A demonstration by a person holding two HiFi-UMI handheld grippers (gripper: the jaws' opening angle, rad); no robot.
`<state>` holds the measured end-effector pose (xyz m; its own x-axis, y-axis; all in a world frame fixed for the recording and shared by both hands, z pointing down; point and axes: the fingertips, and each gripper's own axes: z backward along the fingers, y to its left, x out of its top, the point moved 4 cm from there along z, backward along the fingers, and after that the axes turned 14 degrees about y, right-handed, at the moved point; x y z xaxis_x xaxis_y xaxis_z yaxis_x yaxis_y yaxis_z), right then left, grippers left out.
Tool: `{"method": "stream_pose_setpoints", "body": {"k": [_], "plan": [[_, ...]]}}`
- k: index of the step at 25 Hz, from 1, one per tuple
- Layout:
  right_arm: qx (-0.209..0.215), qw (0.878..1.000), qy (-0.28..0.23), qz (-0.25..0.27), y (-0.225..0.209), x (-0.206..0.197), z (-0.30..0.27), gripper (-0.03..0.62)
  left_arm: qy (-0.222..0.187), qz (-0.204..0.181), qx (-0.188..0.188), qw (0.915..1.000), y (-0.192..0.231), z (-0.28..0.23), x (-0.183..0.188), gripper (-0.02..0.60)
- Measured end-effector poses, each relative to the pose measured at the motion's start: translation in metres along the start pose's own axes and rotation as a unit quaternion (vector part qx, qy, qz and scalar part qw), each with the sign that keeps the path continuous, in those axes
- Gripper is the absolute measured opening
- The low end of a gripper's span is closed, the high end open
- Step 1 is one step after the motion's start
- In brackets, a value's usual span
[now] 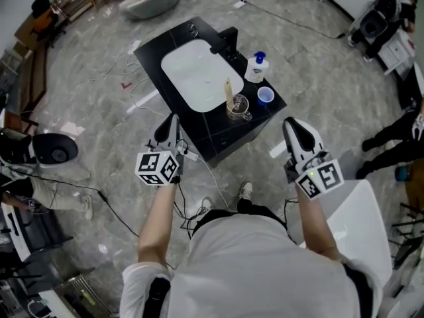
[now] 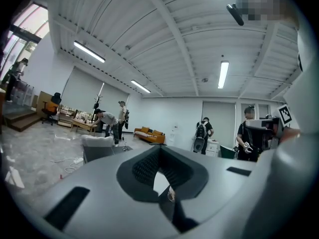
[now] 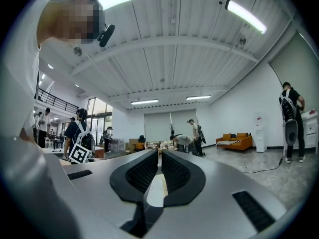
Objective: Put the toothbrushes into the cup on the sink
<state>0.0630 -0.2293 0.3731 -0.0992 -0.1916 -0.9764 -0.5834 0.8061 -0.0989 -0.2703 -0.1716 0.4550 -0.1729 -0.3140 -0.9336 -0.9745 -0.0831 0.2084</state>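
Leftmost, the left tool [image 1: 172, 120] was closed tight and empty. Ahead of it, between both tools, stood the black sink tabletop [image 1: 150, 53] with its white basin [image 1: 192, 78]. The glass cup [image 1: 238, 108] sat nearer the right tool [image 1: 292, 124], a toothbrush [image 1: 229, 93] upright inside. That tool's jaws met, holding nothing.

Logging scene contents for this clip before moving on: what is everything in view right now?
sink cabinet: one, black, floor centre
basin: one, white, set in cabinet top
faucet: one, black, behind basin
glass cup: one, clear, right of basin
toothbrush: at least one, pale, upright in glass cup
small cup: one, blue, right of glass cup
bottle: one, white with blue cap, beside faucet
left gripper: one, white, shut, empty
right gripper: one, white, shut, empty
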Motion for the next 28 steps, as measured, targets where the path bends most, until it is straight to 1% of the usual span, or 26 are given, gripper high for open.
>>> {"method": "stream_pose_setpoints", "body": {"k": [5,8,9,15,19,22,28], "plan": [[0.011,1.0,0.001,0.001,0.002,0.001,-0.009,0.048,-0.006,-0.006,0.013,0.9999,0.004,0.029,0.011,0.003],[0.017,1.0,0.003,-0.003,0.003,0.0,-0.014,0.048,-0.012,-0.022,0.027,0.9993,0.004,0.046,0.015,0.003],[0.02,1.0,0.005,-0.004,0.003,-0.002,-0.016,0.048,-0.013,-0.021,0.031,0.9992,0.004,0.052,0.013,0.003],[0.029,1.0,0.012,-0.004,0.01,-0.006,-0.022,0.048,-0.025,0.011,0.052,0.9982,0.0,0.084,0.001,0.003],[0.028,0.999,0.013,-0.004,0.01,-0.008,-0.023,0.048,-0.036,0.005,0.072,0.9968,-0.006,0.102,0.002,0.003],[0.024,1.0,0.004,-0.005,0.009,-0.005,-0.023,0.048,-0.045,-0.009,0.07,0.9965,-0.007,0.107,0.005,0.002],[0.01,1.0,-0.005,-0.002,0.01,-0.003,-0.016,0.048,-0.058,-0.02,0.063,0.9961,-0.005,0.111,0.016,0.003]]}}
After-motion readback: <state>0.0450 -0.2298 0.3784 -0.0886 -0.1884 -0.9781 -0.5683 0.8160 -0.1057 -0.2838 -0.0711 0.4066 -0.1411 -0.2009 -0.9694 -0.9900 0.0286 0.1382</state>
